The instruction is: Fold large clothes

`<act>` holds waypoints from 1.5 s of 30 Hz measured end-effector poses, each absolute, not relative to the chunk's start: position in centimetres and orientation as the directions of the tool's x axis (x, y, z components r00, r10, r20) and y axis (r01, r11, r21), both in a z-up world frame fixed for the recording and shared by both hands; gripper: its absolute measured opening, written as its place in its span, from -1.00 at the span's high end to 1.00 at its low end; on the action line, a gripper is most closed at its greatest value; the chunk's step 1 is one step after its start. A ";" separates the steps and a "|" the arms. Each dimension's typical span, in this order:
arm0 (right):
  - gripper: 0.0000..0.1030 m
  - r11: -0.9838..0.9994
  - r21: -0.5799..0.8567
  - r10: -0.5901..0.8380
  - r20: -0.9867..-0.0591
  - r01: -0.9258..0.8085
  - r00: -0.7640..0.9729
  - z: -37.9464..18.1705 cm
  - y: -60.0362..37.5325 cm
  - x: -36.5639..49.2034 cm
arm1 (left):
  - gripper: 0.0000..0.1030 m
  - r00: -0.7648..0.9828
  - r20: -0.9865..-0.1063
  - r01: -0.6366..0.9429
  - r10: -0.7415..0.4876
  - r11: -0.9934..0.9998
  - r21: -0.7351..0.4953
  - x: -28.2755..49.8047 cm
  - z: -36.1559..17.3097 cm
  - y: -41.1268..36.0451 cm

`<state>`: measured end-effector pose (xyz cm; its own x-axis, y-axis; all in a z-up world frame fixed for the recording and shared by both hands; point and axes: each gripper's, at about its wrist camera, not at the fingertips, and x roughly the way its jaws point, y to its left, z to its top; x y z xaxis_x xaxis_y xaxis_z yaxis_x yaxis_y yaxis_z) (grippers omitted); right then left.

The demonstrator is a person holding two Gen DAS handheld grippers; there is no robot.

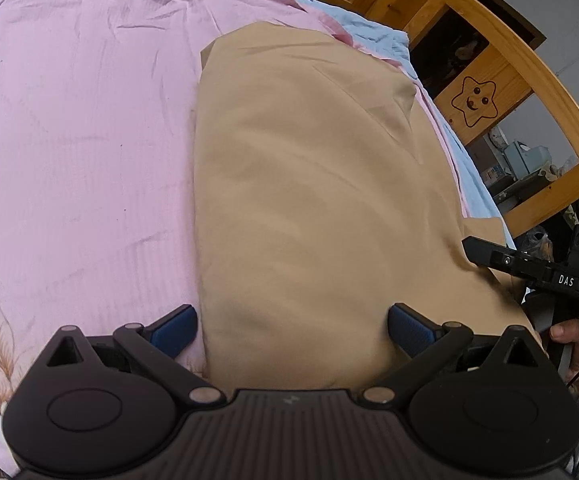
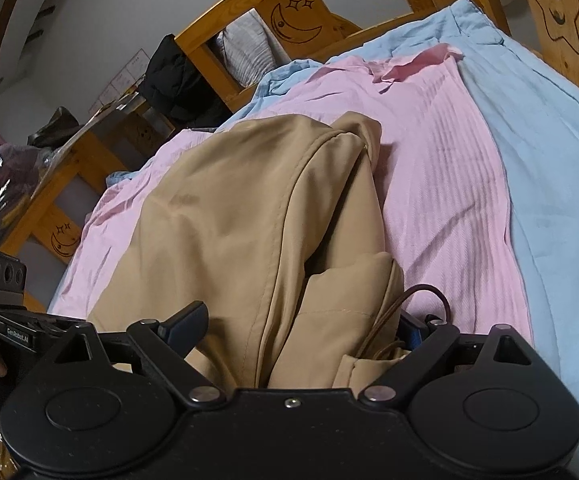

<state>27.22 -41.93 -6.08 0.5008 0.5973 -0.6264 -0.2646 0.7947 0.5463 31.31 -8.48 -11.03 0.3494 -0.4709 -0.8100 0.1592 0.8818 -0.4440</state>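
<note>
So, a big tan coat (image 1: 309, 200) lies on a pink sheet (image 1: 81, 140) on a bed, w/ a blue sheet (image 1: 385, 36) under the pink one. In the left wrist view the coat is a long flat shape going from 6 o'clock up to 12, w/ a fold line near 1 o'clock. The pink sheet fills the 9 o'clock side; a flower print sits at 7 o'clock, partly cut off by the edge.

The left gripper (image 1: 292, 330) is at the coat's near end. Its jaws are wide apart. The left blue pad is over the pink sheet just beside the coat's edge, the right pad is over the coat. Can't tell if the pads touch the cloth.

The right gripper (image 2: 301, 326) is also at the coat's near end, jaws apart w/ bunched tan cloth between them. Its right pad is mostly hidden behind the cloth and a thin brown cord (image 2: 417, 296) that loops there, so it's hard to say if the pads press the coat or not. The coat's near edge is hidden under the gripper body.

From the left wrist view the right gripper shows at 3 o'clock as a black bar, held by a hand (image 1: 577, 344), partly cut off.

A wood bed frame (image 2: 289, 4) w/ moon and star marks is at 12 o'clock in the right view. Dark stuff at 9 o'clock is too blurry to name.
</note>
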 end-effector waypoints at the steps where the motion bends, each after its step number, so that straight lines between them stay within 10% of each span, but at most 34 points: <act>1: -0.81 0.796 0.544 0.597 -0.627 -0.266 0.500 -6.1 -41.9 27.2 | -1.00 0.351 -0.809 0.159 -0.471 0.882 -0.444 31.3 -11.1 -8.5; 12: -0.97 0.723 0.646 0.668 -0.567 -0.244 0.482 -5.9 -42.7 27.5 | -1.00 0.355 -0.800 0.173 -0.484 0.875 -0.453 31.3 -11.5 -8.4; 19: -0.95 0.821 0.423 0.568 -0.673 -0.383 0.474 -5.5 -39.7 26.4 | -1.00 0.340 -0.812 0.177 -0.474 0.880 -0.440 31.6 -11.5 -8.7; 34: 0.33 0.876 0.341 0.481 -0.665 -0.341 0.572 -3.7 -38.6 23.7 | -0.56 0.390 -0.856 0.229 -0.339 0.936 -0.267 30.6 -8.5 -12.5; 45: 0.44 0.906 0.285 0.422 -0.670 -0.313 0.611 -2.9 -37.7 23.1 | -0.54 0.401 -0.865 0.196 -0.301 0.951 -0.240 30.5 -8.1 -13.1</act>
<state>23.08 -37.74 -2.93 0.6106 0.4217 -0.6703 -0.3132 0.9060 0.2847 30.51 -13.07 -8.06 0.4010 -0.3012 -0.8651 0.1956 0.9508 -0.2403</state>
